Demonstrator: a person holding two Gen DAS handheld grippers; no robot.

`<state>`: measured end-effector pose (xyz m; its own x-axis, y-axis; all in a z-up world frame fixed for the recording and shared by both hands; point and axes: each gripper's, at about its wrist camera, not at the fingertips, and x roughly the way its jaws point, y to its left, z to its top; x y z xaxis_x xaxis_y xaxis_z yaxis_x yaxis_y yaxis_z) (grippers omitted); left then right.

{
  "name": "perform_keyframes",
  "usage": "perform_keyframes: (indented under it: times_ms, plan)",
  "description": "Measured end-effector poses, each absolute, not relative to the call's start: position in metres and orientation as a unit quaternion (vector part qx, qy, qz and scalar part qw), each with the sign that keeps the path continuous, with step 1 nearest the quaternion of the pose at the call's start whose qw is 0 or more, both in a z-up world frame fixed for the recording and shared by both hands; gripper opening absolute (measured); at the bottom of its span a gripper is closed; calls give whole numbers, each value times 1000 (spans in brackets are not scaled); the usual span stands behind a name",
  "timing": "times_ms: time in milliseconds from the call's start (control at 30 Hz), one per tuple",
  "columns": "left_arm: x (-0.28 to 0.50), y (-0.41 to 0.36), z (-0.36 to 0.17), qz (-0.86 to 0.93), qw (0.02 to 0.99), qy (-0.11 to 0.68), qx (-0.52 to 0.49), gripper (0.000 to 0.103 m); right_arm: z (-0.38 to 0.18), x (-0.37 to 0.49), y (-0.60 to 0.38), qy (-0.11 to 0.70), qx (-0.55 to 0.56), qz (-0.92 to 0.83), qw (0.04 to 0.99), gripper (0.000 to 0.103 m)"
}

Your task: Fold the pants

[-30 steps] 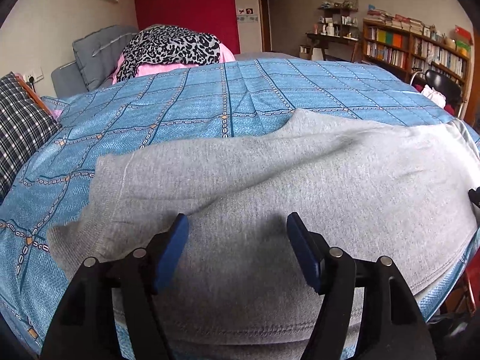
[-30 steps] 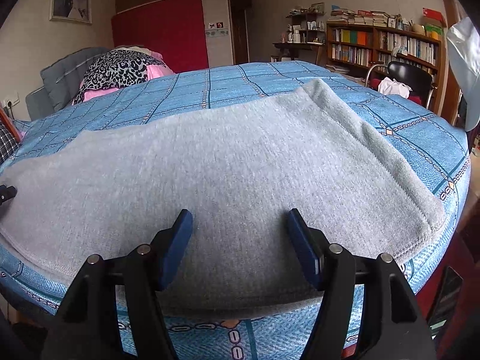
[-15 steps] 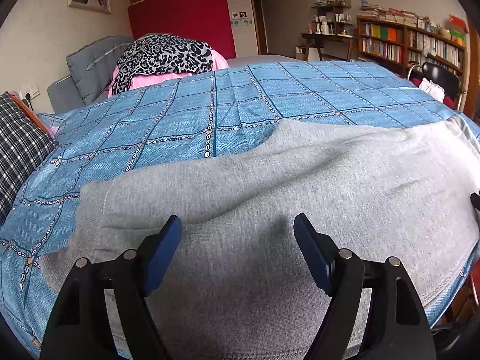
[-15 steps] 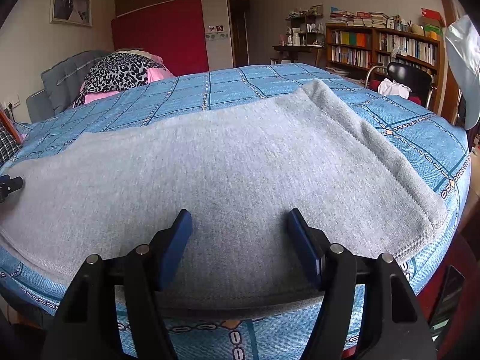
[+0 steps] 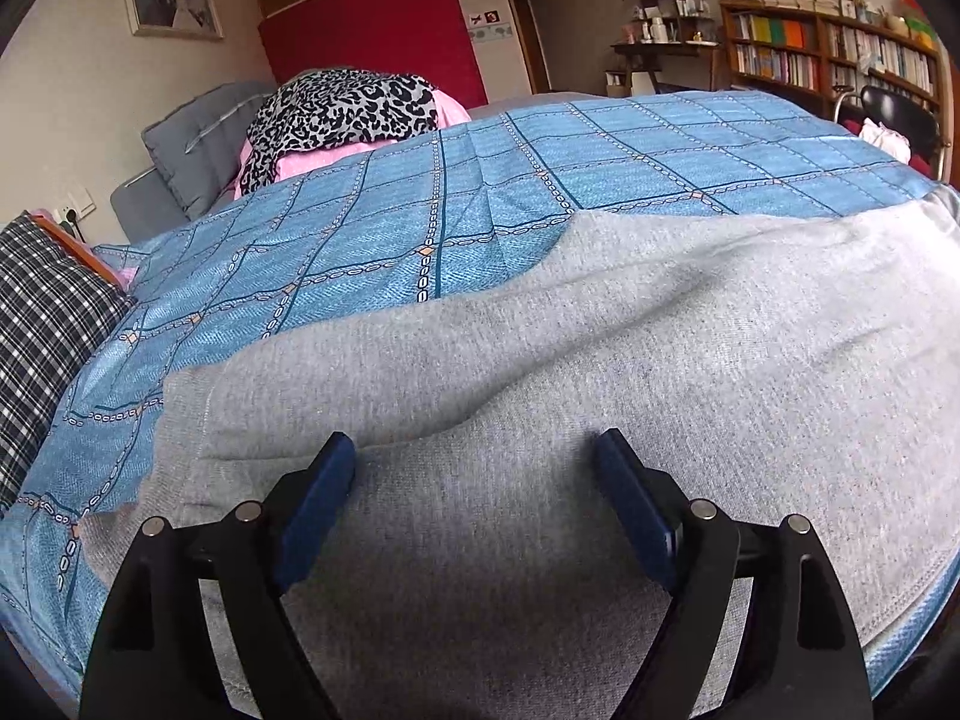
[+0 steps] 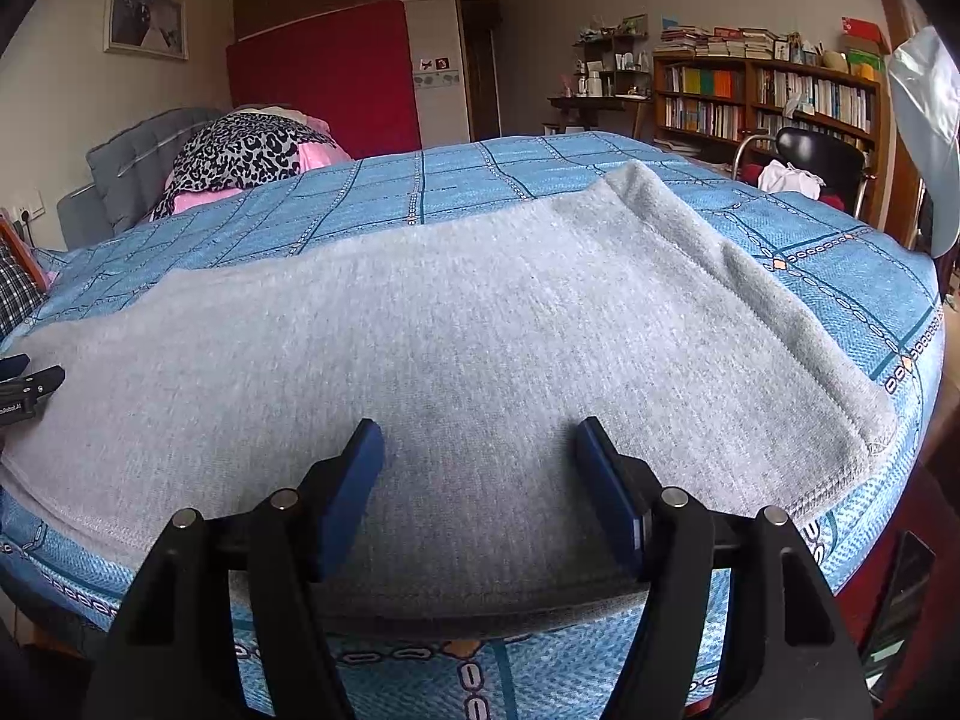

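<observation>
Left edge, left wrist view: a black-and-white checked cushion (image 5: 42,336) is sitting at the far left of the frame, clear of the work.
Upper left: a leopard-print cloth over pink fabric (image 5: 348,114) is lying heaped by the grey padded headboard (image 5: 192,138), well apart from the folding area.
Bed: the blue quilted bedspread with chain-pattern lines (image 5: 456,210) is serving as the flat surface for folding.
Task's thing: the light grey knitted pants (image 5: 600,372) are lying spread across the near part of the bed, filling the centre and lower right of both frames, with one rumple running above the left gripper.
Left gripper (image 5: 474,468): it is hovering low in the frame over the pants, its jaws opening wide with nothing pinched between the blue pads; the cloth is lying beneath them, likely so an edge can be taken next.
Right gripper (image 6: 477,450): its jaws are standing fairly wide over the flat cloth near the bed's front edge, gripping nothing.
Hem end: the stitched hem (image 6: 798,372) is lying at the right of the right wrist view.
Far right: a wooden bookshelf full of books (image 6: 768,96) is standing against the wall.
</observation>
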<state>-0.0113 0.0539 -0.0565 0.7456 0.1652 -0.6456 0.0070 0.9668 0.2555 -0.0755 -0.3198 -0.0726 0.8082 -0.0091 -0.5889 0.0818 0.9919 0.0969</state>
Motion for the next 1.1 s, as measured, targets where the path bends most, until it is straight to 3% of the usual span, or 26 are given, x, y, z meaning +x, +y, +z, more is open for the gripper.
perform_keyframes:
  times_ms: [733, 1100]
  plan:
    - [-1, -38, -40, -39, 925, 334, 178, 82, -62, -94, -387, 261, 144, -84, 951, 74]
    - [16, -100, -33, -141, 910, 360, 148, 82, -62, -118, -410, 222, 167, -79, 957, 74]
